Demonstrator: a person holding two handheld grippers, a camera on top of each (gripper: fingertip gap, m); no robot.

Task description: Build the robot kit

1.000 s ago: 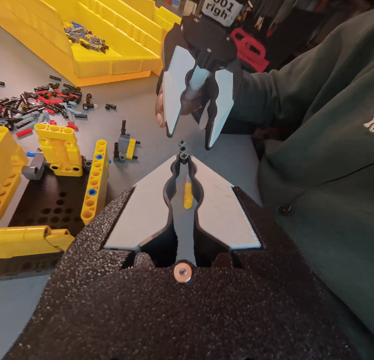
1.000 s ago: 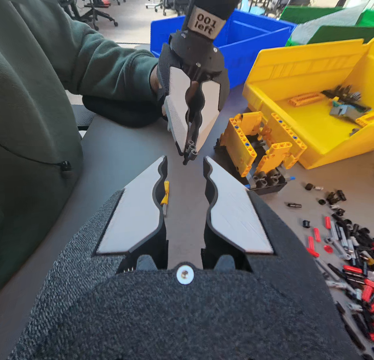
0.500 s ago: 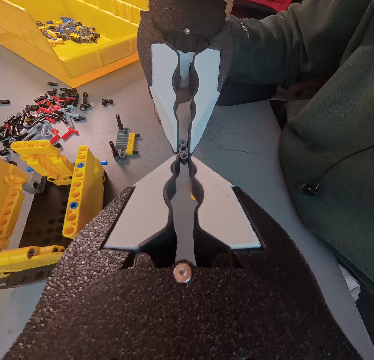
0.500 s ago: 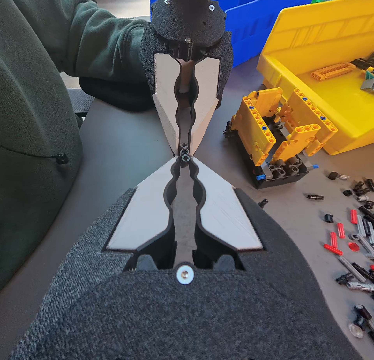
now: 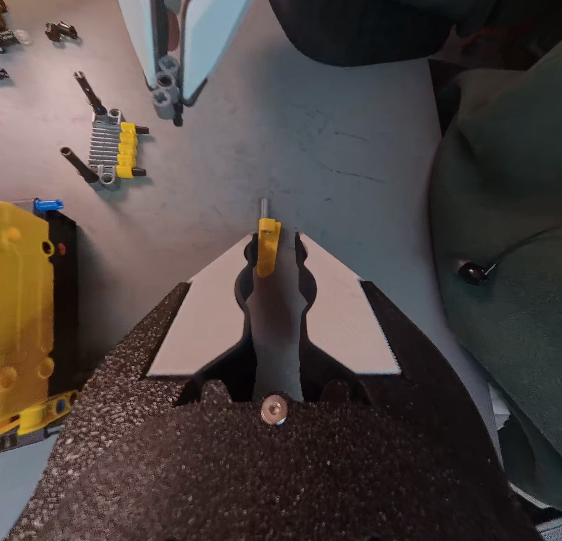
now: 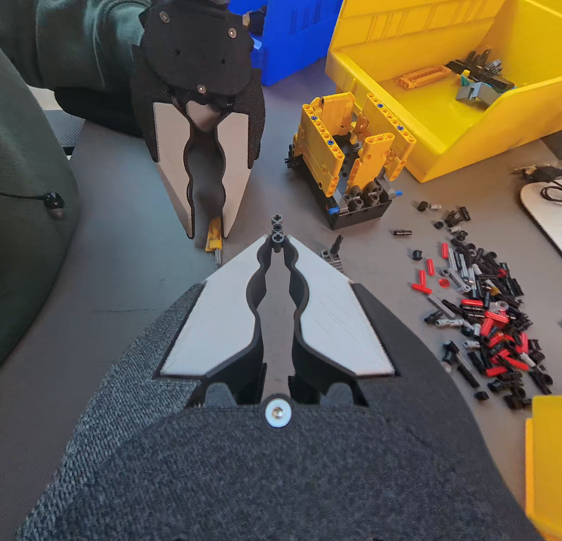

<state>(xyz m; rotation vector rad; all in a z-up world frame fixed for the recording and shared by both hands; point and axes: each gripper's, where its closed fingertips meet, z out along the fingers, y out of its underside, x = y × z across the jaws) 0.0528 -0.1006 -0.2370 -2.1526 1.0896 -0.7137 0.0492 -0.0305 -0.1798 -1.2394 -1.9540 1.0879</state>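
A grey bench [image 6: 121, 283] fills the space, with a yellow bin [image 6: 456, 79] and a blue bin [image 6: 292, 31] along its far edge and a person in a green sleeve [image 6: 76, 31] at the near edge. The right gripper [image 6: 277, 240] is clamped on a small dark grey three-hole connector [image 6: 277, 229], held clear above the bench. The left gripper [image 5: 275, 234] has its jaws parted around a little yellow piece with a grey pin [image 5: 267, 246] lying flat on the bench; whether the fingers touch it I cannot tell. A half-built yellow and black model [image 6: 343, 158] stands beside the yellow bin, a scatter of red, black and grey pins [image 6: 486, 313] spreads toward the right edge, and a small grey and yellow assembly [image 5: 111, 148] lies between.
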